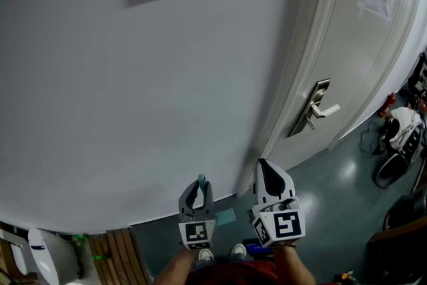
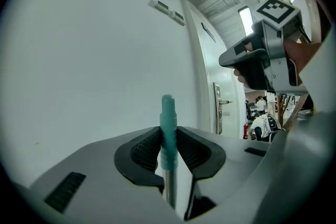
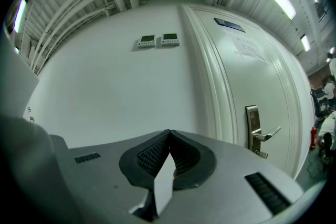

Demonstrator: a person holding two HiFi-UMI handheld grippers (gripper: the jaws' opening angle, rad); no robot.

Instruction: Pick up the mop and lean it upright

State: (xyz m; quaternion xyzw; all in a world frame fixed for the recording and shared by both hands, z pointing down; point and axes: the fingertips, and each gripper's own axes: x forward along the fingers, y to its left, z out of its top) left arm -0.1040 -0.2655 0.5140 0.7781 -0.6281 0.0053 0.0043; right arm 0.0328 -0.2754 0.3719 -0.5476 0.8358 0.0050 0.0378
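White wall [image 1: 133, 110] filled the view, door [image 1: 347, 63] off right. Their left gripper [image 1: 199, 191] was clamped on the mop handle [image 2: 168, 131] just under its teal tip, pole upright near the wall; right gripper [image 1: 265, 170] pinched shut, empty. I'd ease the tip against the wall before letting go.

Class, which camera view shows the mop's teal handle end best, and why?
The left gripper view: the teal handle end stands upright, gripped between the left gripper's pads, metal shaft below. The head view shows only a small teal tip above those jaws. The right gripper view shows none of it.
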